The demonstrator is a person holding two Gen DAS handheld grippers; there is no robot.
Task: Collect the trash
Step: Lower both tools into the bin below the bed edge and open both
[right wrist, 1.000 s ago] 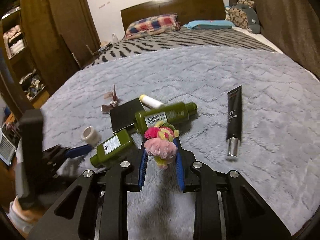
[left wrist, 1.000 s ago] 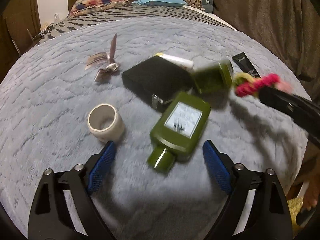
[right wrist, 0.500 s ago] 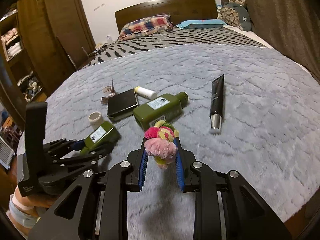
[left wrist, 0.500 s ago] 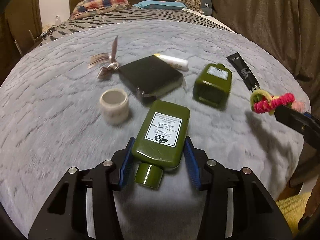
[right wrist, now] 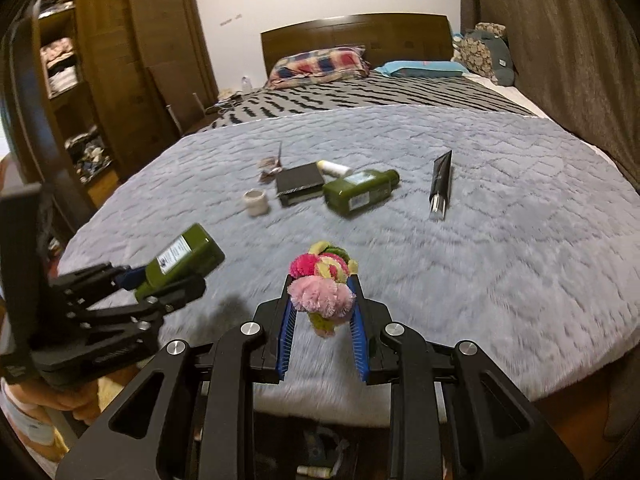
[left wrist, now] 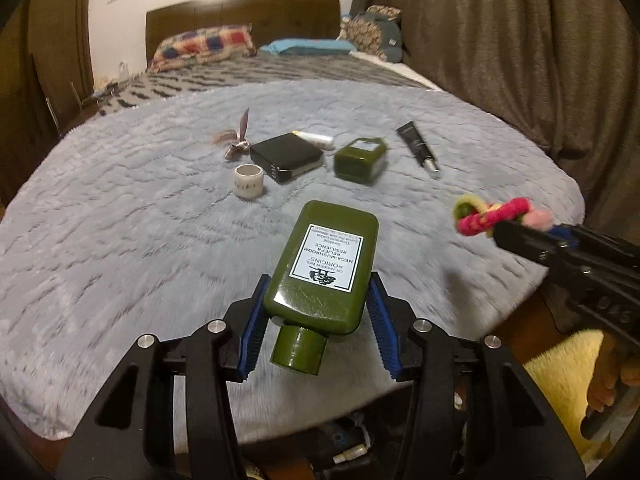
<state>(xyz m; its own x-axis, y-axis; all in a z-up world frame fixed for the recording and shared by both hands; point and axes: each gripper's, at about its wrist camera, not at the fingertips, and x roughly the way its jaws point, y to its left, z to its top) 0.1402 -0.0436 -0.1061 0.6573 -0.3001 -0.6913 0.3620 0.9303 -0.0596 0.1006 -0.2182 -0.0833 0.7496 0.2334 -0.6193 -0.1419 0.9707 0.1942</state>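
Bottle, green and white-labelled, sits clamped in my left gripper above the grey blanket's edge; my right gripper pinches the pompom bundle in its jaws.

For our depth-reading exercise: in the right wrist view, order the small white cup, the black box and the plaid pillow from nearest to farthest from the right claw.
1. Small white cup, on the blanket, left of centre.
2. Black box, just beyond it.
3. Plaid pillow, by the headboard.

bed | on it: bottle; black box; tube; tape roll
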